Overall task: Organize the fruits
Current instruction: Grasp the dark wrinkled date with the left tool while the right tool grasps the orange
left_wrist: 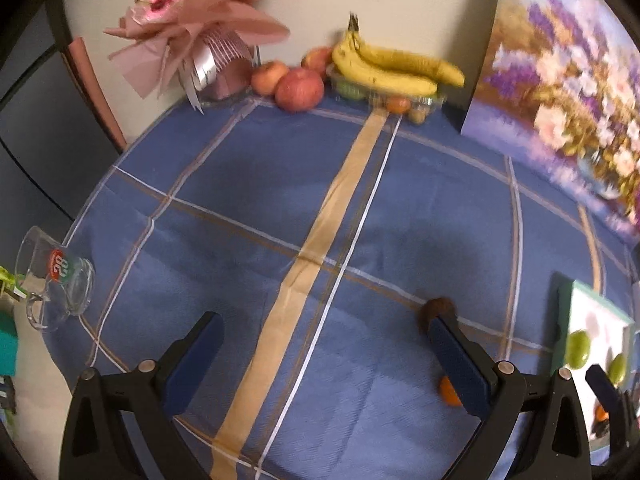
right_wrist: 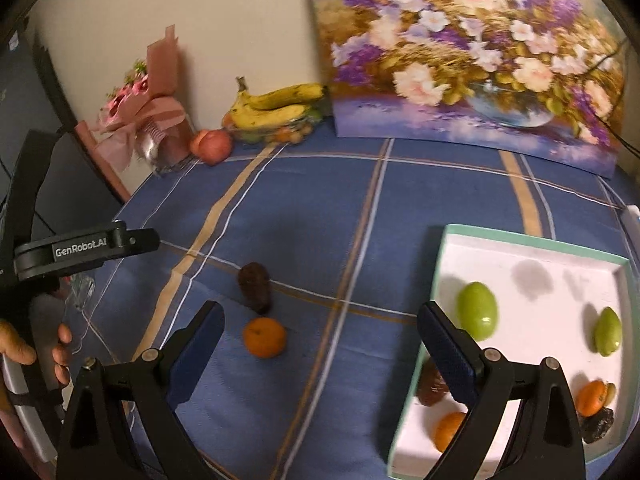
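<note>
Between the gaping fingers of the right gripper (right_wrist: pixel 320 328), an orange (right_wrist: pixel 264 337) on the tablecloth (right_wrist: pixel 320 208), ungrasped.

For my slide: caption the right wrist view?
Open right gripper hovers between loose orange and white tray of sorted fruit.

In your right wrist view, the tray (right_wrist: pixel 524 240) sits at the lower right of the frame on the tablecloth (right_wrist: pixel 320 208), with two pears (right_wrist: pixel 478 316) side by side in it. Left of the tray, at lower centre, a tangerine (right_wrist: pixel 265 337) lies on the cloth with a date (right_wrist: pixel 255 286) just behind it. At the upper centre the bananas (right_wrist: pixel 276 106) rest on a fruit punnet (right_wrist: pixel 276 132), an apple (right_wrist: pixel 212 146) to their left and the bouquet (right_wrist: pixel 146 116) further left. The painting (right_wrist: pixel 472 60) stands at the upper right
</note>
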{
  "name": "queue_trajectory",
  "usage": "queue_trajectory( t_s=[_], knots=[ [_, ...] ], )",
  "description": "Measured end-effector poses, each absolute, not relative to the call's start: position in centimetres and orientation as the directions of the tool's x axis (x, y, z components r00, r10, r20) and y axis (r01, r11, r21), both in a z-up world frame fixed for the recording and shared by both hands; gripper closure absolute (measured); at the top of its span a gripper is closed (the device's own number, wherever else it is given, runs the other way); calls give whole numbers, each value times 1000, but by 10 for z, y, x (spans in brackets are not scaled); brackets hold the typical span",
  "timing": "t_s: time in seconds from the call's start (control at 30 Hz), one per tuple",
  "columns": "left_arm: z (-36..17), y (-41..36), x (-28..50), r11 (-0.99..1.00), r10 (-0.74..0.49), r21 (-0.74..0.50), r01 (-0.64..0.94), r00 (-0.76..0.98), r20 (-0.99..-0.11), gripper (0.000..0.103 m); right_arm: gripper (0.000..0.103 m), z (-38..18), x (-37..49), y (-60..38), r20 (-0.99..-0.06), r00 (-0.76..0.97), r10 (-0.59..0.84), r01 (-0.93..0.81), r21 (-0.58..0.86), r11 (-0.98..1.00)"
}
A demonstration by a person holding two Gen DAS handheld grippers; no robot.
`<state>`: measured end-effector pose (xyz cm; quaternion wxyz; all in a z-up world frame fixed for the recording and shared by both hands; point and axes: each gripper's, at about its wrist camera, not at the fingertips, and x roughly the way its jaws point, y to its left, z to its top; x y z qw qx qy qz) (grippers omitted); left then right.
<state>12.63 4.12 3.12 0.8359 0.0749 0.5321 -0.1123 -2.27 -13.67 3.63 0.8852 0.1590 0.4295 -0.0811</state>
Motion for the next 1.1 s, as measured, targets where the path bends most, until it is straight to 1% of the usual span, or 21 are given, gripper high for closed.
queue_trajectory(
  t_s=[0.17, 0.2, 0.23, 0.27, 0.3, 0.4, 0.43, 0.63, 0.9, 0.97, 1.03, 1.1],
  knots=[
    [7, 43, 134, 963, -77, 23, 270, 352, -933, 0, 8, 16, -7, -123, -819, 574, 21, 256, 203, 945],
    [4, 44, 135, 963, -72, 24, 268, 344, -936, 0, 11, 13, -5, -122, -824, 566, 26, 253, 204, 946],
    [-2, 45, 136, 965, -63, 28, 262, 331, -941, 0, 19, 8, -2, -120, -831, 555, 32, 250, 203, 947],
    [-5, 47, 138, 966, -55, 33, 258, 327, -944, 0, 22, 4, 0, -118, -838, 544, 37, 247, 203, 948],
    [-8, 48, 140, 967, -45, 40, 252, 323, -946, 0, 24, 0, 2, -117, -843, 536, 41, 246, 202, 948],
    [-13, 55, 145, 972, -32, 44, 229, 318, -948, 0, 26, -12, 8, -111, -858, 512, 54, 239, 202, 950],
    [-14, 57, 146, 975, -32, 41, 220, 316, -948, 0, 29, -15, 11, -108, -861, 505, 59, 233, 201, 951],
    [-16, 63, 150, 980, -40, 25, 200, 312, -949, 0, 44, -27, 24, -92, -875, 479, 70, 194, 183, 964],
    [-16, 60, 151, 978, -48, 17, 206, 308, -950, 0, 54, -40, 31, -78, -892, 447, 66, 164, 154, 974],
    [-16, 59, 151, 978, -49, 17, 207, 308, -950, 0, 57, -41, 31, -79, -893, 447, 59, 170, 150, 974],
    [-16, 59, 151, 978, -51, 14, 207, 307, -950, 0, 62, -40, 31, -81, -892, 448, 59, 175, 153, 973],
    [-16, 57, 151, 978, -63, 0, 207, 300, -952, 0, 62, -40, 29, -82, -892, 447, 67, 177, 161, 971]
  ],
)
